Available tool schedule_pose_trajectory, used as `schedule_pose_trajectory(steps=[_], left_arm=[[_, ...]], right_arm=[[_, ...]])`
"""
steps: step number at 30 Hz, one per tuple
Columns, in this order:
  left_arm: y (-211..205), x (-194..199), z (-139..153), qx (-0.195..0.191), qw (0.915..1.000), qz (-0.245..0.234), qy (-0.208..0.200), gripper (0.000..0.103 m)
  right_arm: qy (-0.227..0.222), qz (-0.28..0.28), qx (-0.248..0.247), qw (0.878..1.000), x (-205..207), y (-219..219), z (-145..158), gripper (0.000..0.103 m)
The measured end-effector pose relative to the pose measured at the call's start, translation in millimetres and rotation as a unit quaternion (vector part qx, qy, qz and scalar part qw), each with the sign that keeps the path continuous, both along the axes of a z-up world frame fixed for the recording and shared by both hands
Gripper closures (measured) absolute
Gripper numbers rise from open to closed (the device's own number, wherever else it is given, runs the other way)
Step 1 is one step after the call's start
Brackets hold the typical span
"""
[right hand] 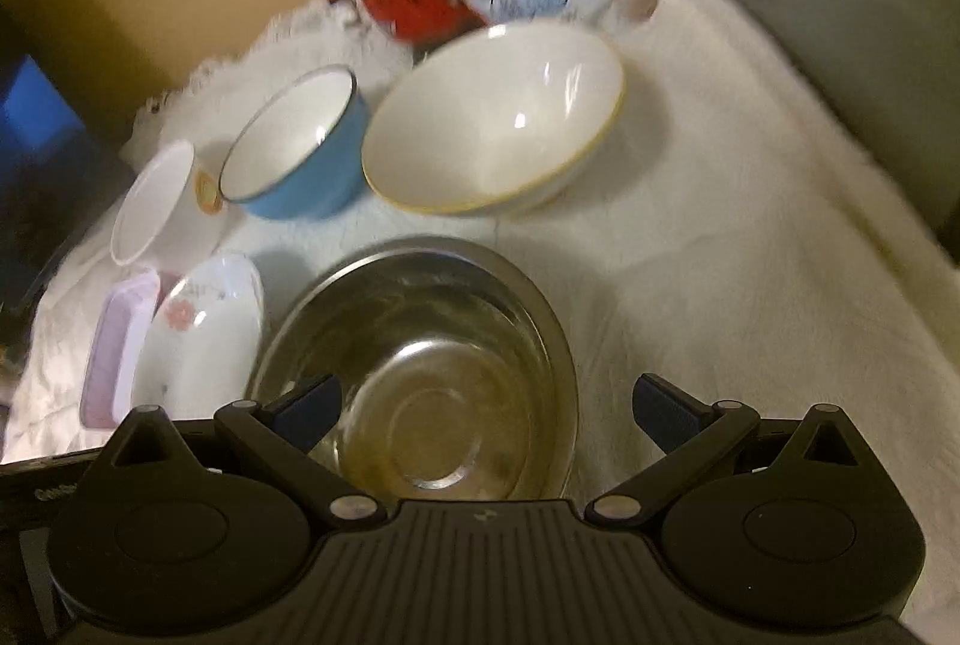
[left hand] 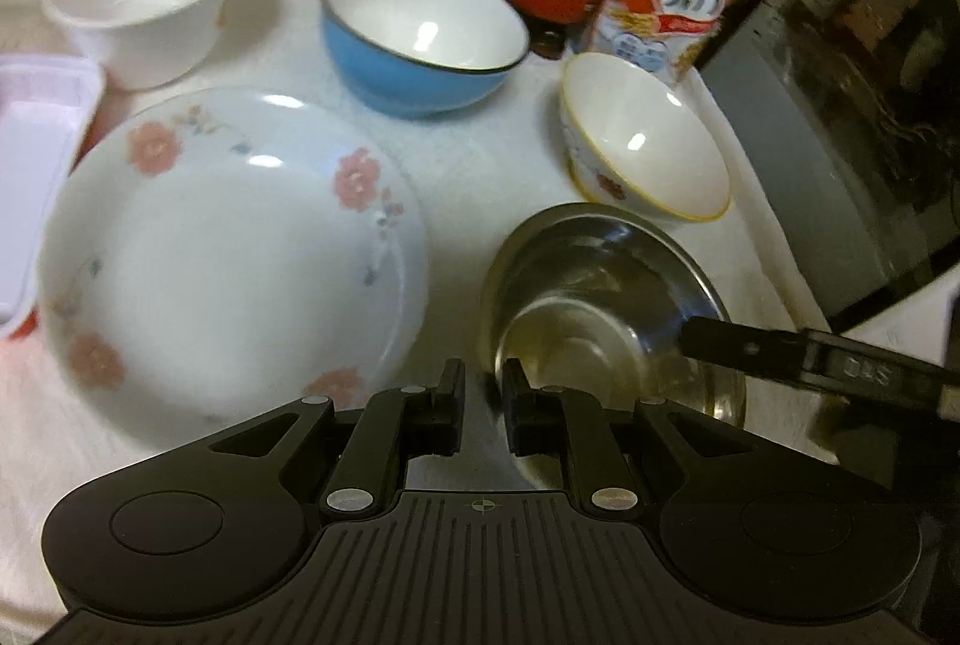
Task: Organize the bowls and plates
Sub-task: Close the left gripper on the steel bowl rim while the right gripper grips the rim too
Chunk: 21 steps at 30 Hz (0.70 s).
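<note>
Your left gripper [left hand: 485, 393] is nearly closed, empty, at the steel bowl's [left hand: 600, 297] near rim beside the floral plate [left hand: 228, 249]; your right gripper [right hand: 486, 417] gapes wide over that bowl.

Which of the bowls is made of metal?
The steel bowl, directly in front of the right gripper. The blue bowl, the yellow-rimmed bowl and the white cup-bowl are not metal.

floral plate [left hand: 234, 249], steel bowl [left hand: 606, 297], blue bowl [left hand: 420, 36]
</note>
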State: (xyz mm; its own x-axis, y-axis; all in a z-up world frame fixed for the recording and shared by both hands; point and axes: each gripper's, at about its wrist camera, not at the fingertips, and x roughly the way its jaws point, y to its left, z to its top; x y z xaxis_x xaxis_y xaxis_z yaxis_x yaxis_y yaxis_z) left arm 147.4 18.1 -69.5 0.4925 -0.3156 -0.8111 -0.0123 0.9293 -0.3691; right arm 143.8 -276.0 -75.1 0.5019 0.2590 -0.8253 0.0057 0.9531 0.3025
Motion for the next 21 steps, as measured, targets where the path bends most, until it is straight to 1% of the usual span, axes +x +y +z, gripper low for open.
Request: schedule_pose_trajectory(steps=[1,2,4,5,7,9,14,17,21], left_arm=[[-2,3,-3,0.010,0.9999,0.003,-0.001,0.085],[-2,4,-5,0.007,0.9998,0.015,0.006,0.081],[-4,7,-11,-0.002,0.9994,0.027,0.020,0.081],[-6,7,-13,0.005,0.9995,0.023,0.022,0.081],[-11,7,-15,0.020,0.9994,0.018,0.024,0.079],[-11,9,-17,0.019,0.9992,0.022,0.028,0.079],[-18,12,-22,0.031,0.9989,0.024,0.027,0.079],[-20,15,-26,0.028,0.9988,0.025,0.031,0.079],[-25,16,-29,0.019,0.9989,0.022,0.036,0.079]], right_arm=[[0.008,0.000,0.002,1.000,5,-3,-6,0.000],[0.026,-0.004,0.003,1.000,10,-5,-13,0.000],[0.051,0.004,0.017,0.999,14,-10,-22,0.000],[0.055,0.008,0.019,0.998,15,-11,-25,0.000],[0.058,0.008,0.017,0.998,17,-13,-27,0.000],[0.059,0.012,0.019,0.998,20,-14,-27,0.000],[0.062,0.047,-0.003,0.997,22,-8,-27,0.000],[0.064,0.057,-0.007,0.996,23,-9,-26,0.000],[0.074,0.053,0.000,0.996,27,-10,-25,0.000]])
